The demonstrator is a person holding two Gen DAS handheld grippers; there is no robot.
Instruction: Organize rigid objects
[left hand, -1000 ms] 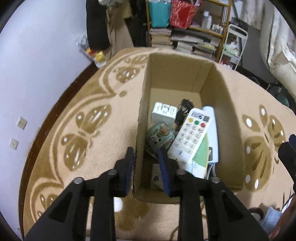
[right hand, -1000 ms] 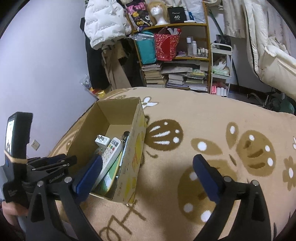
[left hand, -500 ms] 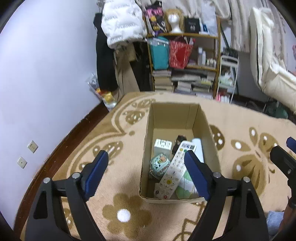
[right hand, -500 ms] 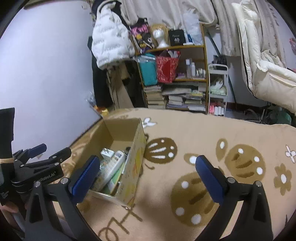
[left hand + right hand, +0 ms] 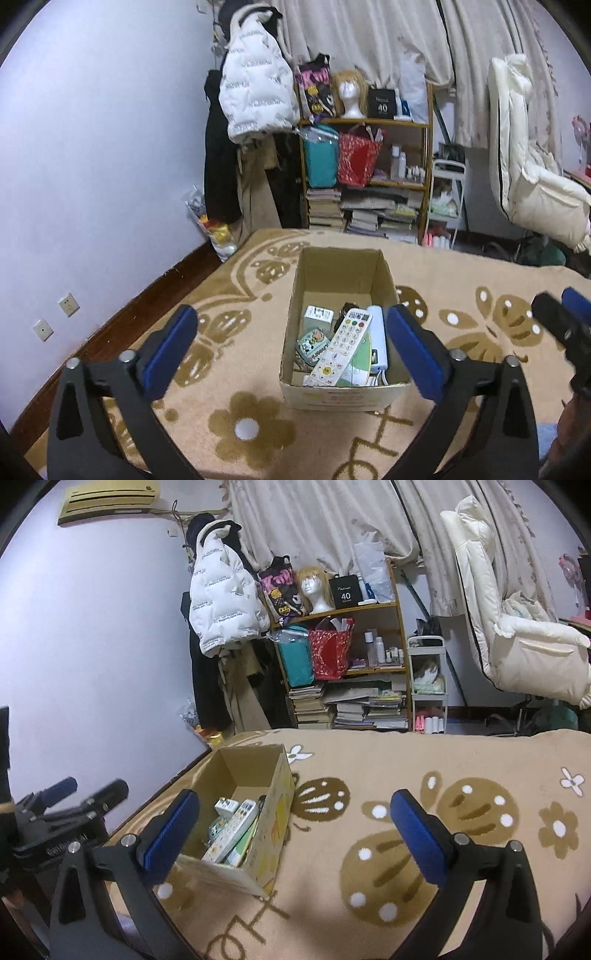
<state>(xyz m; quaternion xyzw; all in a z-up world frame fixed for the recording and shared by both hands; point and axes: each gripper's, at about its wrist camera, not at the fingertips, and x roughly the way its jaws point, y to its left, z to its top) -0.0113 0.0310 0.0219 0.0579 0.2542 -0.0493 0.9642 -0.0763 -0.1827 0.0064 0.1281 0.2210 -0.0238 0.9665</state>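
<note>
Left wrist view: my left gripper [image 5: 291, 347], jaws spread wide and empty, frames the open brown cardboard box [image 5: 334, 398] on the beige patterned blanket [image 5: 229, 354]; a white remote control [image 5: 341, 347] lies inside. Right wrist view: my right gripper [image 5: 295, 832], likewise spread and empty, hovers right of the box [image 5: 273, 827].

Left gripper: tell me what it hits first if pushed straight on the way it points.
Probably the cardboard box: the open left gripper frames it, with the white remote lying inside. Depth is unclear; it could pass above the rim.
</note>
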